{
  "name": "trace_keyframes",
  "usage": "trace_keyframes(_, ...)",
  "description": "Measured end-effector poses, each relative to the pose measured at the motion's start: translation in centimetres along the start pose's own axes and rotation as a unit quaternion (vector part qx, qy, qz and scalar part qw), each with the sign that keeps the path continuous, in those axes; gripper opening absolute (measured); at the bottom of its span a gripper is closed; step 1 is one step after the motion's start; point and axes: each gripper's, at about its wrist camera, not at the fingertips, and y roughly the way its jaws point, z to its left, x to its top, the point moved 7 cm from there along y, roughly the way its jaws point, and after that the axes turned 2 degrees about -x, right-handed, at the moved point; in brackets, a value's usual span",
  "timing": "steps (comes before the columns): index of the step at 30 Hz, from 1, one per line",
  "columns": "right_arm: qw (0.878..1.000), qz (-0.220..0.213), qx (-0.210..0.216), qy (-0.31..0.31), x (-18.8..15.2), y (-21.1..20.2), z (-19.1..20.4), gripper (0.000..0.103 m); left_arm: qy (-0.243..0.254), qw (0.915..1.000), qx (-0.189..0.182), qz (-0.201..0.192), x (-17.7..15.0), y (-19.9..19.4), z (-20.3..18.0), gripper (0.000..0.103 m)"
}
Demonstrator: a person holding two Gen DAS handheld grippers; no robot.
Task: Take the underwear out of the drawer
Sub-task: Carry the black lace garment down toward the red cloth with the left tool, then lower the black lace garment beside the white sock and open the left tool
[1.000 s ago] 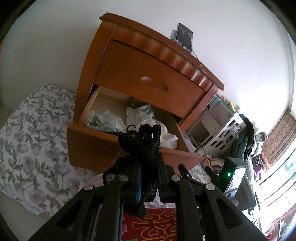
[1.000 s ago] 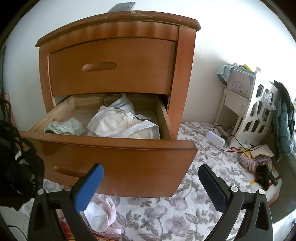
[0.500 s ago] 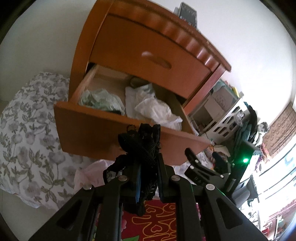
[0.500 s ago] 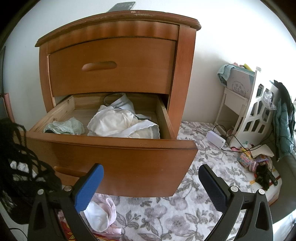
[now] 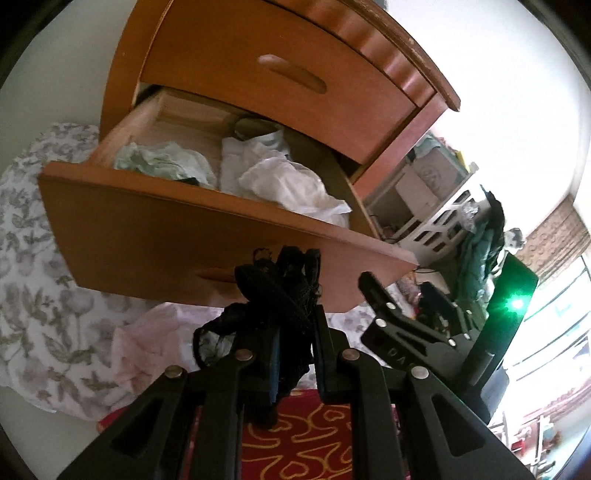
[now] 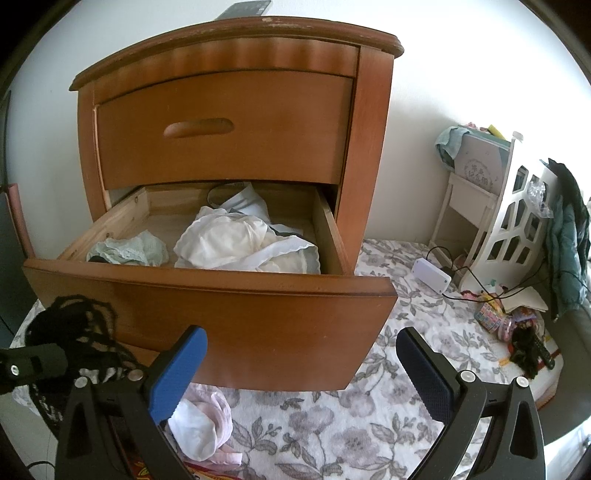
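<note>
The left gripper [image 5: 295, 347] is clamping a black lace undergarment [image 5: 280, 295] between its pads, carrying it in front of the open lower drawer [image 6: 207, 295] — already clear of it. The lace is hanging loose, so lowering slowly beside the pink-and-white garment [image 6: 201, 424] on the floral sheet [image 6: 369, 417] is advisable. The right gripper [image 6: 301, 373] is waiting, jaws apart — empty.

The wooden nightstand's top [image 5: 417, 55] is cut off by the upper edge of the left wrist view. The bunched black lace underwear [image 5: 280, 291] hides the pulled-out wooden drawer's handle [image 5: 218, 275]. The flat dark device [image 6: 249, 7] on the nightstand is clipped and unreadable.
</note>
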Motion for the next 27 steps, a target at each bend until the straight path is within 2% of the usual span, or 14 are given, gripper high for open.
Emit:
trace_keyframes(2, 1.000, 0.001, 0.000, 0.001, 0.0, 0.1, 0.0, 0.103, 0.001, 1.0000, -0.006, -0.001, 0.1, 0.2, -0.2, 0.014)
trace_keyframes(7, 1.000, 0.002, 0.000, 0.001, 0.0, 0.1, 0.0, 0.103, 0.004, 0.9998, 0.020, 0.005, 0.1, 1.4, 0.6, 0.014)
trace_keyframes(16, 1.000, 0.004, 0.002, 0.002, 0.0, 0.2, 0.0, 0.103, -0.037, 0.9927, 0.077, 0.085, -2.8, 4.7, 4.3, 0.014)
trace_keyframes(27, 1.000, 0.004, 0.002, 0.002, 0.0, 0.2, 0.0, 0.103, -0.044, 0.9853, 0.109, 0.124, -4.8, 6.4, 6.1, 0.018)
